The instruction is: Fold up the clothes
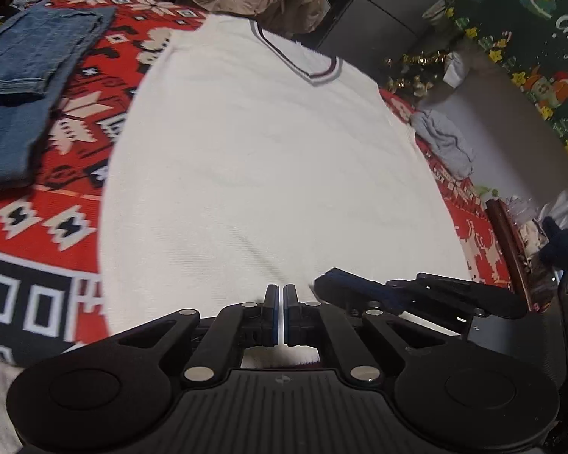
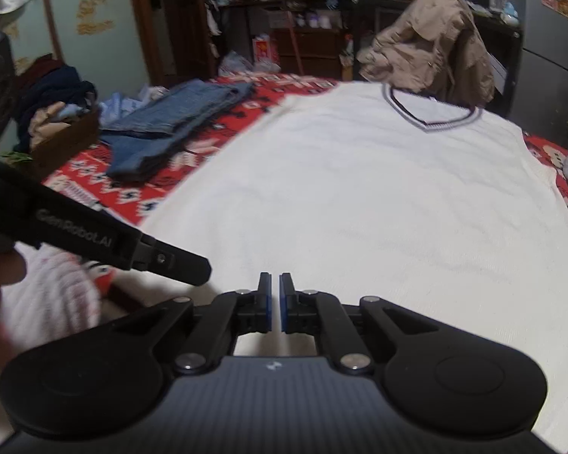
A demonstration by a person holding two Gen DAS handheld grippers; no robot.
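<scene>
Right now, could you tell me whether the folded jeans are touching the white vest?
Apart. The left wrist view shows a strip of red patterned blanket between the folded jeans and the white vest; the right wrist view agrees.

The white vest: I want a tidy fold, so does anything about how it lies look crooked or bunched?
Nothing stands out. The white vest lies flat and smooth on the red patterned blanket, neckline at the far end.
</scene>
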